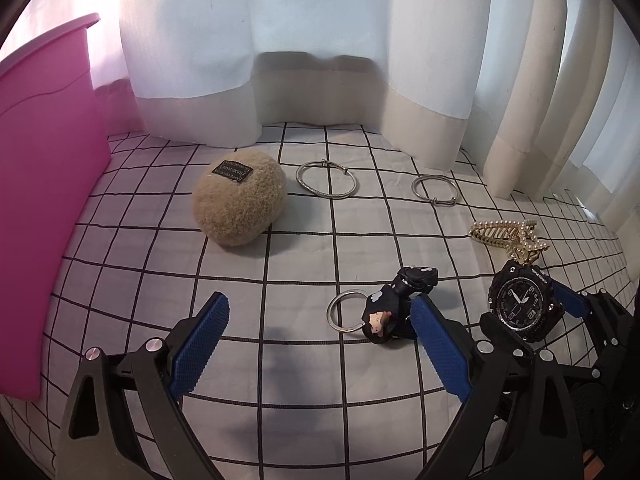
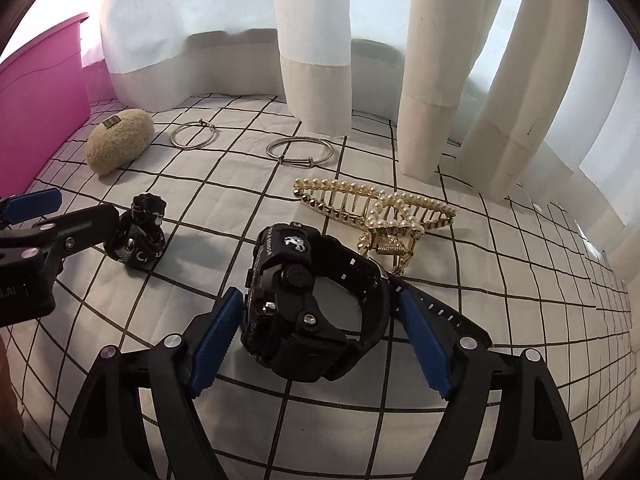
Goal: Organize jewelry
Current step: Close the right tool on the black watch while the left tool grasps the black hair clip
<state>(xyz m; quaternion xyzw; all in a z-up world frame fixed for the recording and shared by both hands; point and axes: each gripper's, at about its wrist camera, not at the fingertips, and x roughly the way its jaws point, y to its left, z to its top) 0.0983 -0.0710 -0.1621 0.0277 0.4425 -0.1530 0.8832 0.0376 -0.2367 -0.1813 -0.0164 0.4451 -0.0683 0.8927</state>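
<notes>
Black watch (image 2: pixel 316 304): sits between right tool (image 2: pixel 320 332), jaws spread, pads seemingly clear. Left tool (image 1: pixel 320 344) spread, empty. Next: close on watch, carry to pink bin (image 2: pixel 40 100).

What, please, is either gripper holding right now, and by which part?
Nothing. The right gripper is open around the watch without pressing it; the left gripper is open and empty.

Pink bin (image 1: pixel 48 200) blocks left; curtain (image 1: pixel 320 60) behind.
</notes>
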